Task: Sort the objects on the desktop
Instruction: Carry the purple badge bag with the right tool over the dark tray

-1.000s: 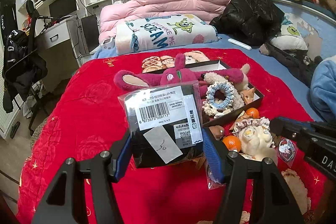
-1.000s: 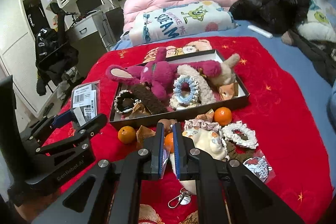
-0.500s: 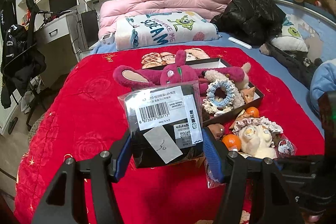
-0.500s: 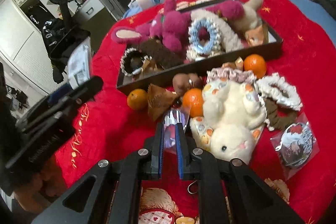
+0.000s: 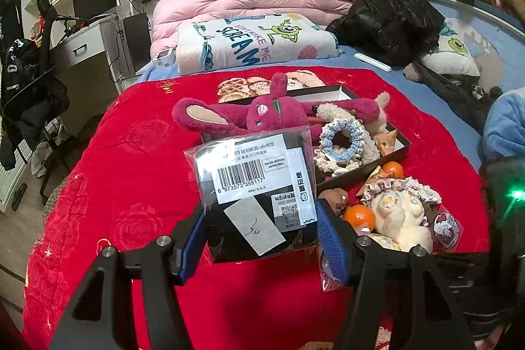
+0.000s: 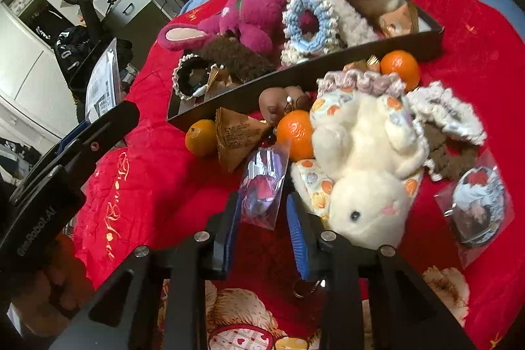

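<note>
Black box (image 5: 256, 195), bagged in clear plastic, barcode label facing the camera: held upright between the blue pads of the left gripper (image 5: 261, 238), jaws wide and clamped on its two sides, above the red blanket (image 5: 137, 153), near of the tray (image 5: 390, 153).

Small clear packet (image 6: 262, 185) with a dark print inside: lies on the blanket between the fingers of the right gripper (image 6: 264, 223); jaws part-open, a gap showing beside the right pad, contact on the left not clear.

Right gripper is tipped down over the near clutter; white plush (image 6: 364, 166) just right of it, orange (image 6: 295, 133) and brown wrapped triangle (image 6: 236, 136) just beyond.

Tray, far: pink plush (image 6: 249, 18), blue scrunchie (image 6: 308, 25).
</note>
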The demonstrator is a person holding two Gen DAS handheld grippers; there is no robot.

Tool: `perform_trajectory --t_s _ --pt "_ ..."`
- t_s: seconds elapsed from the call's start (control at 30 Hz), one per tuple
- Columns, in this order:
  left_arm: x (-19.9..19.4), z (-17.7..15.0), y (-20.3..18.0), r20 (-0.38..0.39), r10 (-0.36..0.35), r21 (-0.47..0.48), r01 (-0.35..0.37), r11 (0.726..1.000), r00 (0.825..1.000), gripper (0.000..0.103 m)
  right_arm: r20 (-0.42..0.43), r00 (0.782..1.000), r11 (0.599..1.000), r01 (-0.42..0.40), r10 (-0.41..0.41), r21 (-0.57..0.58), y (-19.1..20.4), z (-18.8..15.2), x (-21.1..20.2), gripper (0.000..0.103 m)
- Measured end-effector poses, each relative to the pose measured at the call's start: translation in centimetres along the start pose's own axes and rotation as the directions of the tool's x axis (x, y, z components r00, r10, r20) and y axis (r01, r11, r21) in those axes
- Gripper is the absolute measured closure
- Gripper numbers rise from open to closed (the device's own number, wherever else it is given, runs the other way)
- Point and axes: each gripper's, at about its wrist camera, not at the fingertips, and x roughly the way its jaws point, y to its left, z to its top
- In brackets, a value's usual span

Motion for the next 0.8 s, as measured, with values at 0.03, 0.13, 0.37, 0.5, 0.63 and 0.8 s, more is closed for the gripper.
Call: perform_trajectory --t_s 0.03,0.13,0.37,0.5,0.63,0.8 --pt "0.0 0.0 0.0 0.0 -0.001 0.001 0.001 1.0 1.0 0.039 -0.006 1.0 1.0 -0.01 0.01 0.01 -0.1 -0.1 0.3 0.073" --pt "0.0 0.0 -0.1 -0.003 0.0 0.007 0.001 1.0 1.0 0.039 -0.013 1.0 0.999 0.018 -0.018 0.038 -0.5 -0.4 1.3 0.08" --pt "0.1 0.0 -0.1 -0.009 -0.005 0.007 0.005 1.0 1.0 0.039 0.01 1.0 0.999 -0.024 0.023 0.047 -0.5 -0.6 1.3 0.087" --pt "0.0 0.0 0.0 -0.004 -0.004 0.002 0.004 1.0 1.0 0.039 0.026 0.998 0.997 -0.066 0.065 0.04 -0.3 -0.6 1.1 0.092" --pt "0.0 0.1 0.3 0.0 0.001 -0.007 -0.001 1.0 1.0 0.039 0.069 0.997 0.999 -0.031 0.032 -0.009 1.0 -0.5 0.2 0.096" --pt "-0.2 0.3 0.7 0.007 0.002 -0.023 -0.002 1.0 1.0 0.039 0.14 0.99 0.999 -0.014 0.02 -0.042 1.8 -0.2 -1.9 0.098"
